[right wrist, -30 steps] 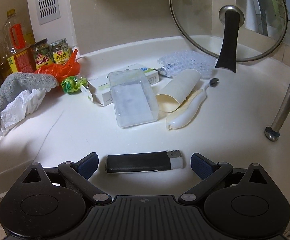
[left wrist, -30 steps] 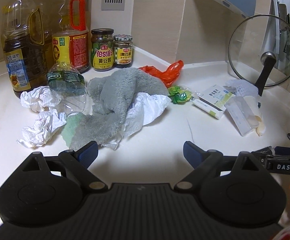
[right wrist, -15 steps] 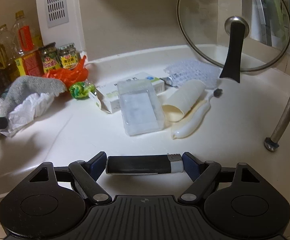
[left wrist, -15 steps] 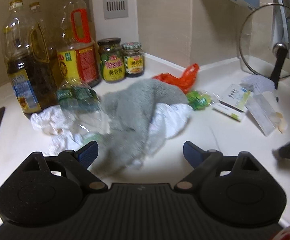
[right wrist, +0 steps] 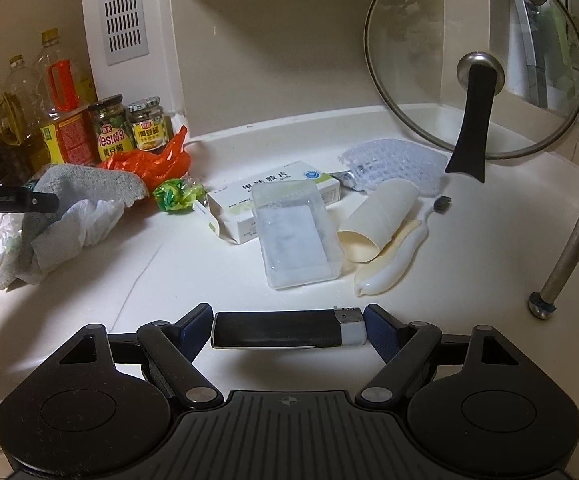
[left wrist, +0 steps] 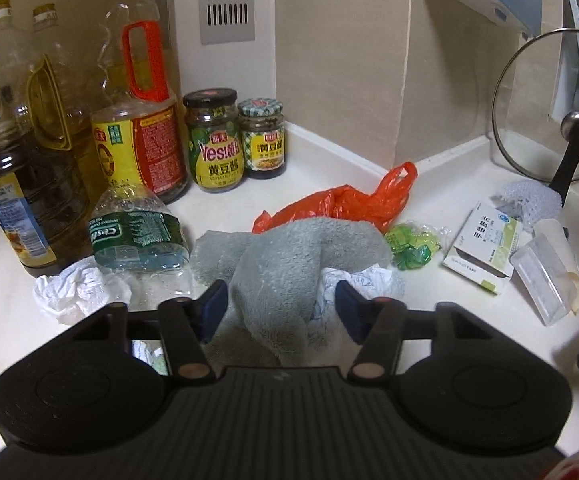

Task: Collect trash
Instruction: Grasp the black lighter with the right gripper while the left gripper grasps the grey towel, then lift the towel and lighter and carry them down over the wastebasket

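Note:
My right gripper [right wrist: 288,327] is shut on a black lighter [right wrist: 289,329], held endwise between the blue pads just above the white counter. My left gripper [left wrist: 281,310] is open, its pads on either side of a grey cloth [left wrist: 289,256] that lies over crumpled white paper [left wrist: 353,284]. A crushed clear water bottle [left wrist: 141,240], more crumpled paper [left wrist: 77,292], an orange plastic bag [left wrist: 341,200] and a green wrapper [left wrist: 413,244] lie around the cloth. The cloth [right wrist: 85,184] and the left gripper's finger [right wrist: 13,199] also show in the right wrist view.
Oil bottles [left wrist: 137,120] and two sauce jars [left wrist: 213,140] stand at the back left. A medicine box [right wrist: 273,196], clear plastic case [right wrist: 297,236], paper cup [right wrist: 381,220], toothbrush [right wrist: 397,256], mesh wrap [right wrist: 389,160], glass lid [right wrist: 477,60] and a metal rack leg [right wrist: 569,232] lie right.
My right gripper closed on the lighter. My left gripper moved forward and left over the cloth, and its pads narrowed around it.

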A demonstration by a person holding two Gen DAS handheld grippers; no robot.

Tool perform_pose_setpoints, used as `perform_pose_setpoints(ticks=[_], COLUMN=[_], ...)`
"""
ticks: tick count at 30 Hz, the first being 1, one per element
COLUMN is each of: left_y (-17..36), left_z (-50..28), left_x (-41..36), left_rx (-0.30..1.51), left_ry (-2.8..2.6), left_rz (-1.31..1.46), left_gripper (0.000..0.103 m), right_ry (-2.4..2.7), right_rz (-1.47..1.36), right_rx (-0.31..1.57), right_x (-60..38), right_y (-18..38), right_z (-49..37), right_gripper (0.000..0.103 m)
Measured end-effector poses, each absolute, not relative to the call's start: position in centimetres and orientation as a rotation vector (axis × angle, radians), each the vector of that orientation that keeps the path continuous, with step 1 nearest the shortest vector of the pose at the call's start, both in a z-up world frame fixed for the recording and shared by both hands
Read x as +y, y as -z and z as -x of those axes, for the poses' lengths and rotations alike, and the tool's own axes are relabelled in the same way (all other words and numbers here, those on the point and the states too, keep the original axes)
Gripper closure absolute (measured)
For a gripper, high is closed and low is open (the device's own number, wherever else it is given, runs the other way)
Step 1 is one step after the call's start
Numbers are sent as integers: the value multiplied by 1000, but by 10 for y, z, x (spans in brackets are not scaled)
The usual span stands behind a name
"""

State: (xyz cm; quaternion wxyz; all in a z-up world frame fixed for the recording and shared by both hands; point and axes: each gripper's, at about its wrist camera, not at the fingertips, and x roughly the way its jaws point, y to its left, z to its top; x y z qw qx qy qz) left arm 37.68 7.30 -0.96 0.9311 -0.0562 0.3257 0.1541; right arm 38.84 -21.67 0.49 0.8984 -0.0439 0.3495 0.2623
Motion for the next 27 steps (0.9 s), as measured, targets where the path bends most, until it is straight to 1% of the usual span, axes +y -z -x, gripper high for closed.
perform_pose_setpoints(ticks=[2, 4, 5, 6, 9, 27], left_y=[12, 14, 14, 12, 5, -88], left_z=[-379, -379, -378, -377, -372, -333], left_x=[74, 75, 75, 75, 77, 84], left_rx=[682, 688, 687, 682, 655, 461], left_ry=[-318, -320, -322, -325, -326, -274], left_rz=[122, 121, 118, 117, 127, 158], left_gripper=[63, 74, 84, 90, 96, 98], right_ry=[-541, -538, -536, -536, -535, -569], right_rz=[89, 87, 88, 87, 87, 62], right_rx=[722, 720, 719, 719, 715, 657], right_x=[-218, -219, -219, -220, -220, -217], right_y=[-6, -7, -7, -8, -9, -28], right_z=[-387, -386, -385, -385, -383, -360], right_gripper=[22, 22, 22, 22, 22, 22])
